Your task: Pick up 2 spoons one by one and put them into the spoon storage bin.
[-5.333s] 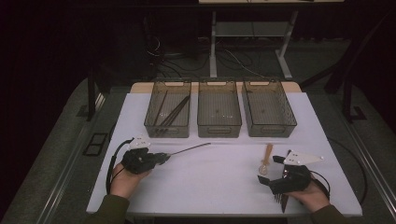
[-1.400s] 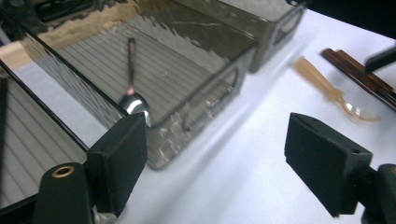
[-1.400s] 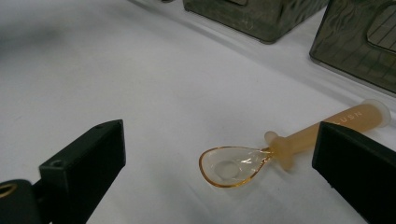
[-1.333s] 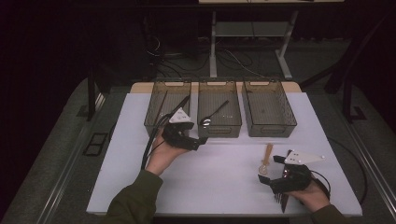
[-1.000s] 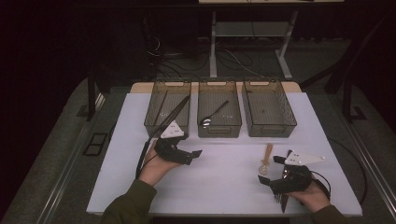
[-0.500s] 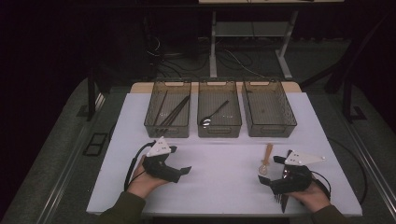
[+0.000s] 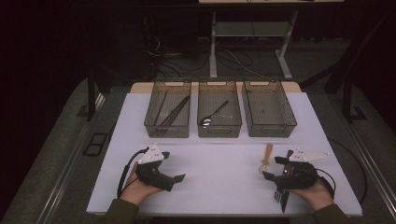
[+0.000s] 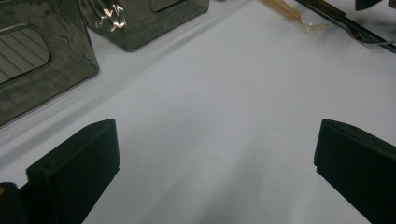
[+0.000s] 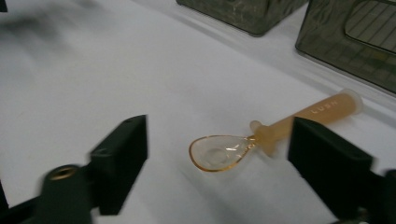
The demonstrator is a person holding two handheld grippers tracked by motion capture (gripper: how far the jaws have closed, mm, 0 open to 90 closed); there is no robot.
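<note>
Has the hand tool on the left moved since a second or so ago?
Yes. The left gripper was up at the left bin and middle bin; it has come back toward the near edge of the white table, jaws open and empty.

You face a white table (image 7: 224, 182) on dark grey carpet (image 7: 60, 154). Far behind it, a desk frame (image 7: 247, 37) stands over loose cables (image 7: 187, 60) in dim light.

White table top (image 7: 224, 163), three smoked clear bins in a row at its far edge, left bin (image 7: 168, 114), middle bin (image 7: 219, 113), right bin (image 7: 268, 113), amber spoon (image 7: 267, 156) lying nearer than the right bin, black fork (image 7: 281, 198) just beyond the spoon toward the near edge.
</note>
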